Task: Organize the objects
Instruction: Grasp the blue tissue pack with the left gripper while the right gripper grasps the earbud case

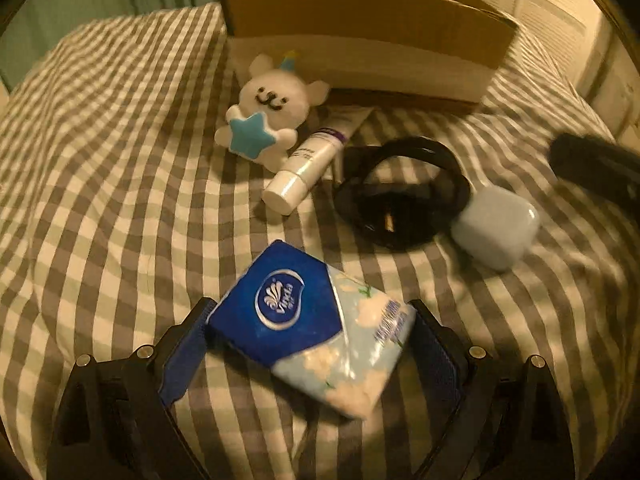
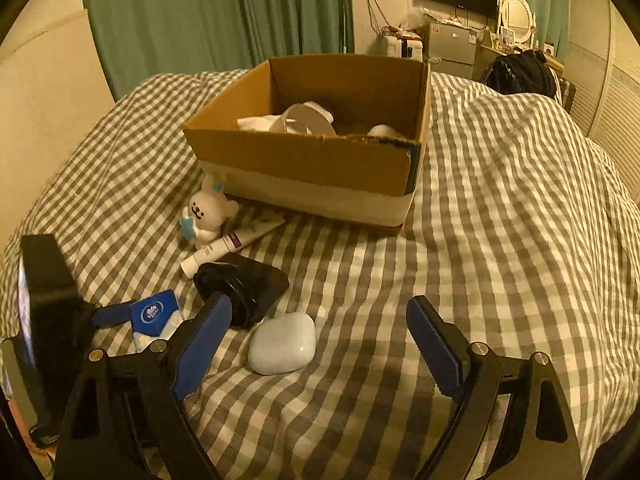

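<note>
**A:** What is laid out here?

**B:** A bed covered in a grey-and-white checked quilt (image 2: pixel 500 216). On it stands an open brown cardboard box (image 2: pixel 312 160), with some pale items already inside. In front of the box, loose things lie close together: a small white plush bear holding a blue star (image 1: pixel 266 110), a white squeeze tube with a purple band (image 1: pixel 308 164) just beside it, a black coiled strap or cable (image 1: pixel 400 192), a pale blue rounded earbud case (image 2: pixel 282 344), and a blue-and-floral soft pack of tissues (image 1: pixel 316 328).

**A:** Where are the grippers?

**B:** The left gripper (image 1: pixel 312 332) is tilted steeply down over the tissue pack, jaws spread wide, with the pack lying between its blue pads. One pad looks to be at the pack's corner, but nothing is squeezed yet. The right gripper (image 2: pixel 320 332) is also spread wide and empty; the earbud case lies between its fingers, nearer the left one.

**A:** Why that arrangement?

**B:** Likely each hand is lined up on its own item, so both can be lifted into the box, which sits near, straight ahead.

**A:** Any difficulty?

**B:** The tissue pack is soft and lies at an angle to the jaws, so it may twist when pinched.
</note>
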Tool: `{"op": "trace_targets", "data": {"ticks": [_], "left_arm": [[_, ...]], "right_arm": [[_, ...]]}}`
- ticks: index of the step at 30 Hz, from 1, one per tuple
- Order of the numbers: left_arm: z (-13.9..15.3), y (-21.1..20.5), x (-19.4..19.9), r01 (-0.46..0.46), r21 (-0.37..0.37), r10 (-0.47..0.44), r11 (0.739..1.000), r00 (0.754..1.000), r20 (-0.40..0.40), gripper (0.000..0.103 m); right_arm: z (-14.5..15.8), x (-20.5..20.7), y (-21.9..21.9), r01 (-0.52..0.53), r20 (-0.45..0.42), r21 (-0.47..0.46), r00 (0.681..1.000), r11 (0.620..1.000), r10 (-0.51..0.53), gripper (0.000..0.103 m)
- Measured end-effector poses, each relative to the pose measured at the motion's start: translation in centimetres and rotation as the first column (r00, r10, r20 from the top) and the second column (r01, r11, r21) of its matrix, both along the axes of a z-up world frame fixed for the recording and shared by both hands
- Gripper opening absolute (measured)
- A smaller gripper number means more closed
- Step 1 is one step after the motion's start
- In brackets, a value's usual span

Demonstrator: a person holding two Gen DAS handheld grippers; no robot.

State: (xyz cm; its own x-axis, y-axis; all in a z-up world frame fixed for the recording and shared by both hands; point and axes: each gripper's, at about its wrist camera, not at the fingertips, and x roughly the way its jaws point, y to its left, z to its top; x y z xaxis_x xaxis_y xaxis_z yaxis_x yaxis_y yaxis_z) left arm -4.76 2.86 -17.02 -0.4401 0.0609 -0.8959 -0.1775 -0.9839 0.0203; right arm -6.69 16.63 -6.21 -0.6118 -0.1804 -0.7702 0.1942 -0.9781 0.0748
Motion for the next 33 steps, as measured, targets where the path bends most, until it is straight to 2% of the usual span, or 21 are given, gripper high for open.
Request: {"op": "trace_targets", "data": {"ticks": [2,5,9,12,17,21,24,26,27,33], "left_arm": [[0.1,0.1,0.1,0.002,0.003,-0.002,1.000,1.000,-0.001,0.088],[0.8,0.0,1.0,0.000,0.022,0.001,1.000,1.000,-0.030,0.087],[3.4,-0.8,2.9,-0.041,0.027,0.044,0.999,0.987,-0.154,0.087],[4.8,-1.5,3.7,-0.059,0.044,0.067,0.997,0.974,-0.219,0.087],[4.4,-2.7,2.8,-0.096,0.057,0.104,0.994,0.979,-0.176,0.087],[4.1,-3.4,2.7,-0.097,0.065,0.107,0.993,0.980,-0.170,0.087],[4.0,-3.5,2.4,-0.103,0.065,0.112,0.993,0.980,-0.162,0.087],[4.0,-3.5,2.5,-0.102,0.066,0.112,0.993,0.980,-0.162,0.087],[3.9,-3.5,2.5,-0.102,0.067,0.111,0.993,0.981,-0.162,0.087],[3.9,-3.4,2.4,-0.099,0.065,0.109,0.993,0.981,-0.158,0.087]], "right_arm": [[-0.2,0.0,-0.1,-0.001,0.003,0.003,1.000,1.000,0.001,0.089],[-0.3,0.0,-0.1,0.004,0.005,0.009,1.000,1.000,-0.004,0.089],[-0.6,-0.1,-0.1,0.011,0.012,0.021,1.000,1.000,-0.011,0.083],[-1.2,-0.4,-0.4,0.005,0.037,0.040,0.999,0.999,-0.006,0.082],[-2.4,-0.9,-1.9,-0.047,0.086,0.079,0.996,0.996,0.040,0.078],[-3.6,-1.0,-3.6,-0.088,0.123,0.161,0.990,0.983,0.069,0.076],[-4.4,-1.1,-4.4,-0.117,0.151,0.193,0.985,0.974,0.089,0.068],[-5.0,-1.2,-4.9,-0.138,0.170,0.209,0.980,0.968,0.103,0.055],[-5.4,-1.2,-5.2,-0.152,0.184,0.216,0.976,0.965,0.113,0.052],[-5.6,-0.9,-5.4,-0.163,0.178,0.238,0.976,0.957,0.122,0.050]]}}
